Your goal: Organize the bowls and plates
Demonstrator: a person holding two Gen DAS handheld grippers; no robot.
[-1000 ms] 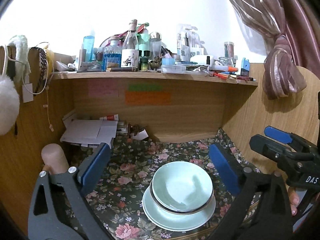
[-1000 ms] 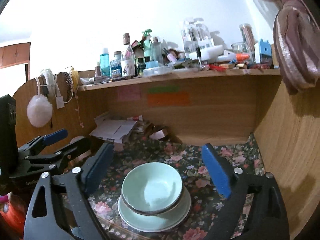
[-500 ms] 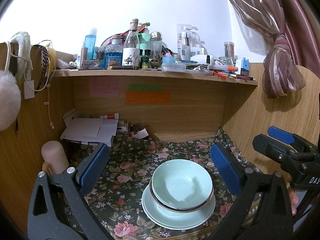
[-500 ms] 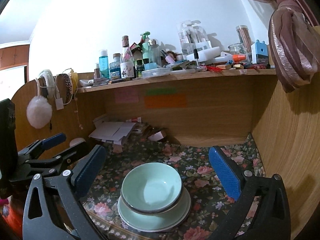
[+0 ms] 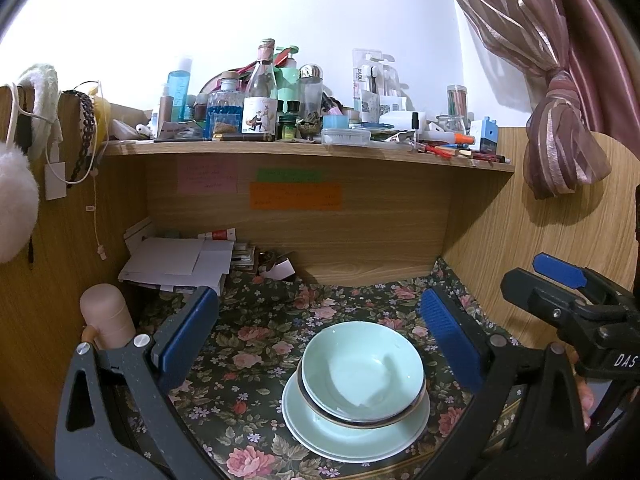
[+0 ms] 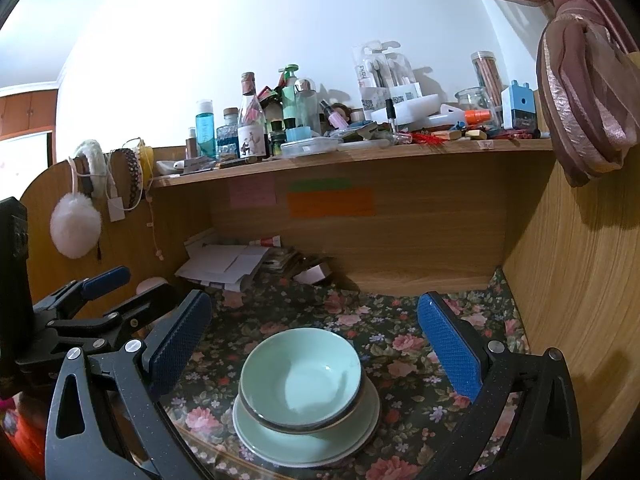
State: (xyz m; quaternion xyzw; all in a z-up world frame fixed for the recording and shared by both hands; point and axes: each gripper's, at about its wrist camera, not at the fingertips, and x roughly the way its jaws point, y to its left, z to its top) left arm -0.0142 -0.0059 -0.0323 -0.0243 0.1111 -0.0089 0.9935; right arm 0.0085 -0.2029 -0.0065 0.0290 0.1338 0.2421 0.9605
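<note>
The pale green bowl (image 5: 362, 364) sits nested on the matching plate (image 5: 356, 426) at the near edge of the floral counter (image 5: 256, 344) (stacked to save room). The left gripper (image 5: 320, 332) and right gripper (image 6: 314, 338) both gape wide, holding nothing.

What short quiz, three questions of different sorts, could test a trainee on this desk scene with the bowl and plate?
1. True or false: the bowl sits on the plate.
2. Multiple choice: the fingers of the left gripper and the right gripper are A) shut on the bowl, B) open and apart from the bowl, C) shut on the plate.
3. Fill in: the plate rests on a cloth printed with ____.

Key: 1 true; 2 B; 3 flowers.
</note>
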